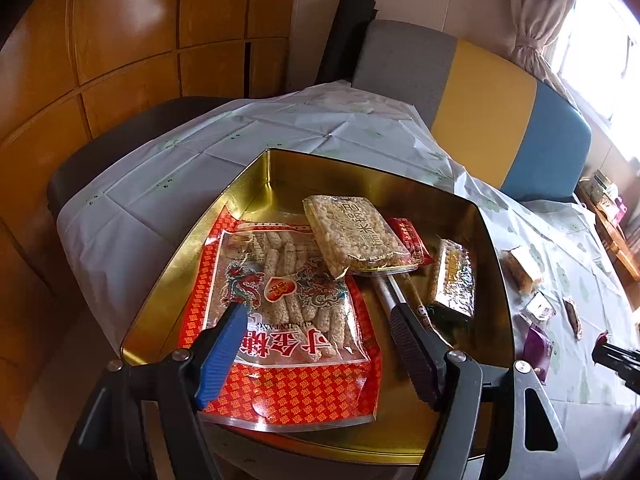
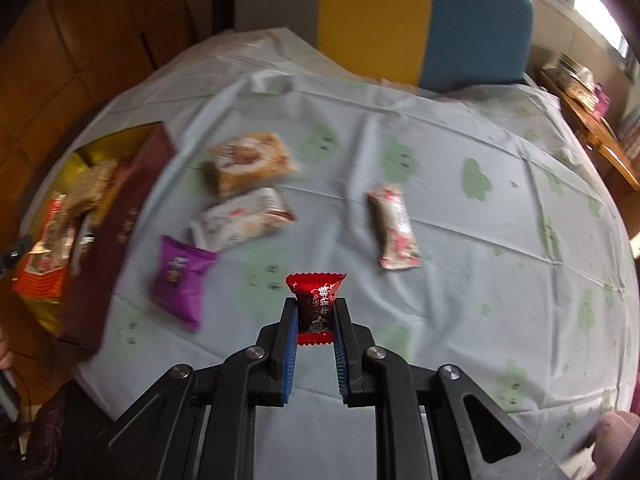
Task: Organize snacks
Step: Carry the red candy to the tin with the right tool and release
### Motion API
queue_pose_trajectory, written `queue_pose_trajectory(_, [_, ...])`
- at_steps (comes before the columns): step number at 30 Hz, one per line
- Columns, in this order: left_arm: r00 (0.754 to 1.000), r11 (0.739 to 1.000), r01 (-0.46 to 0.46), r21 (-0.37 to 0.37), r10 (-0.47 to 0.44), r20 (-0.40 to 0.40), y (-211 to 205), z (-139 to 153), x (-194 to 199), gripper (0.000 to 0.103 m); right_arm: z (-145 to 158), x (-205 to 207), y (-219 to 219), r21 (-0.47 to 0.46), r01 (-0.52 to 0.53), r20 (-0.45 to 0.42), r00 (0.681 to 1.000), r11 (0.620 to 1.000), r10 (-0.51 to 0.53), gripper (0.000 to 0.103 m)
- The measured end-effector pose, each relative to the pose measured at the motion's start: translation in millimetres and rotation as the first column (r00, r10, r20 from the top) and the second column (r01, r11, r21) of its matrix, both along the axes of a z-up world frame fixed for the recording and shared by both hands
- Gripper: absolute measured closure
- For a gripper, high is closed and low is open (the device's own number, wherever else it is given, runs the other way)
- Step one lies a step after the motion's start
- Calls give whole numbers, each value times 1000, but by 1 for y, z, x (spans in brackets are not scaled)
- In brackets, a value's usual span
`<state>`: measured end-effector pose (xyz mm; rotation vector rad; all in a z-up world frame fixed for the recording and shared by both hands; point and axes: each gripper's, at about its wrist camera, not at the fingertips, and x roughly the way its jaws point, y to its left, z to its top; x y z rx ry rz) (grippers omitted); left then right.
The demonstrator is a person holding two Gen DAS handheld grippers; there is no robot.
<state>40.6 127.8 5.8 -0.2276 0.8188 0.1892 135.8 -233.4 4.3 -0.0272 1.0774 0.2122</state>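
My right gripper (image 2: 316, 308) is shut on a small red candy packet (image 2: 315, 300) held above the pale tablecloth (image 2: 460, 280). Loose on the cloth lie a purple packet (image 2: 179, 280), a white packet (image 2: 242, 218), a beige packet (image 2: 250, 162) and a pink-and-white bar (image 2: 394, 226). My left gripper (image 1: 320, 320) stands open over the gold tin (image 1: 496, 280). Inside the tin lie a big red bag of sesame sticks (image 1: 280, 312), a rice cake pack (image 1: 354, 236), a small red packet (image 1: 412, 238) and a dark-ended bar (image 1: 452, 280). The left fingers touch nothing.
The tin (image 2: 104, 216) sits at the table's left edge, with its dark red side in the right wrist view. A grey, yellow and blue sofa (image 1: 480, 112) stands behind the table. Wooden cabinets (image 1: 120, 40) line the left. A wooden shelf (image 2: 592, 128) is at the right.
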Motion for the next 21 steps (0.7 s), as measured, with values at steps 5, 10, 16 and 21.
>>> queue_pose_trajectory(5, [1000,1000,-19,-5,19,11,8,3,-3,29,22,-17,102,93,-244,74,969,965,237,87])
queue_pose_trajectory(10, [999,1000,-27,-7,27,19,13,4,-5,29,19,-24,172,92,-391,81,919,916,385,86])
queue_pose_trajectory(16, [1000,1000,-18,-5,19,10,12,-1,-5,29,1,-25,197,86,-404,29,915,911,403,75])
queue_pose_trajectory(21, [1000,1000,-1,10,1,19,5,0,-7,29,0,-29,188,97,-379,25,925,920,379,74])
